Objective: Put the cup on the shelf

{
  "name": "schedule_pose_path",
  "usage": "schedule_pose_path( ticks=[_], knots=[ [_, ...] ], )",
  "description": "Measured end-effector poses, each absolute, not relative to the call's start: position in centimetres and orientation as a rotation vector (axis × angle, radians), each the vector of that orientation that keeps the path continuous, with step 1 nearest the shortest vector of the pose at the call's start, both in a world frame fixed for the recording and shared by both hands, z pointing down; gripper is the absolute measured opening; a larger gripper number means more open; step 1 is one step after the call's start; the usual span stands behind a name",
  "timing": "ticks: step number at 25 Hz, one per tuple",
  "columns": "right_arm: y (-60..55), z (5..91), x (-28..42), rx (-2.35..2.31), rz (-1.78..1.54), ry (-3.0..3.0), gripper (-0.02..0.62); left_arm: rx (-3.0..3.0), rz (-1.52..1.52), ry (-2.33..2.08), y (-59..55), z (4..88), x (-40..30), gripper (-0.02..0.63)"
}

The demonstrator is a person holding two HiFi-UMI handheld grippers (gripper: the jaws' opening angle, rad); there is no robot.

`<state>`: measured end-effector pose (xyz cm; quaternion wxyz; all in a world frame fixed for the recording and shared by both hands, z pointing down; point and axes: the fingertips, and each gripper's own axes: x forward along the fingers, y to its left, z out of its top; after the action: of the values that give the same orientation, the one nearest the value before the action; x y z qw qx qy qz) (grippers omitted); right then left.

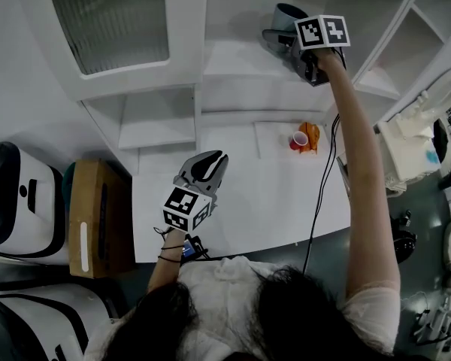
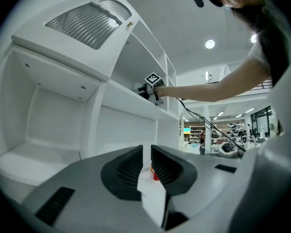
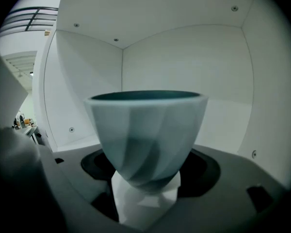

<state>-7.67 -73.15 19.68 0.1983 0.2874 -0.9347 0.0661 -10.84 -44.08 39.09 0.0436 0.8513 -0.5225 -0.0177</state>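
**Cup held upright inside a shelf compartment**

The cup (image 3: 148, 135) is seen as a pale blue-grey vessel with twisted facets and a dark teal inside, widening toward the rim. It is held upright, gripped low on its body by the right tongs (image 3: 146, 191), within a white compartment of the shelf (image 3: 194, 57). Whether its base is set down cannot be told.

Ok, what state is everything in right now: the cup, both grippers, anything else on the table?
cup: upright, inside the shelf, gripped near its base.
right gripper: shut on the cup.
left gripper: shut, empty, above the table.
red cup: upright on the table, untouched.
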Motion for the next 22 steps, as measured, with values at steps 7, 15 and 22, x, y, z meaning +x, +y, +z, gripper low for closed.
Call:
schedule_pose_path(
  ticks=[7,15,22],
  knots=[
    [-73.1,19.8,-8.1,0.777,0.231,-2.632,0.35,2.583,-0.072,-1.617,-44.3,39.4,-11.7,0.061],
    [-73.1,19.3,-8.1,0.769,0.211,-2.672,0.35,2.565,-0.067,-1.62,-44.5,40.0,-12.2,0.061],
    [-72.7,20.2,-7.5,0.736,0.234,-2.604,0.35,2.554,-0.087,-1.634,-44.4,39.7,-12.9,0.061]
  ],
)
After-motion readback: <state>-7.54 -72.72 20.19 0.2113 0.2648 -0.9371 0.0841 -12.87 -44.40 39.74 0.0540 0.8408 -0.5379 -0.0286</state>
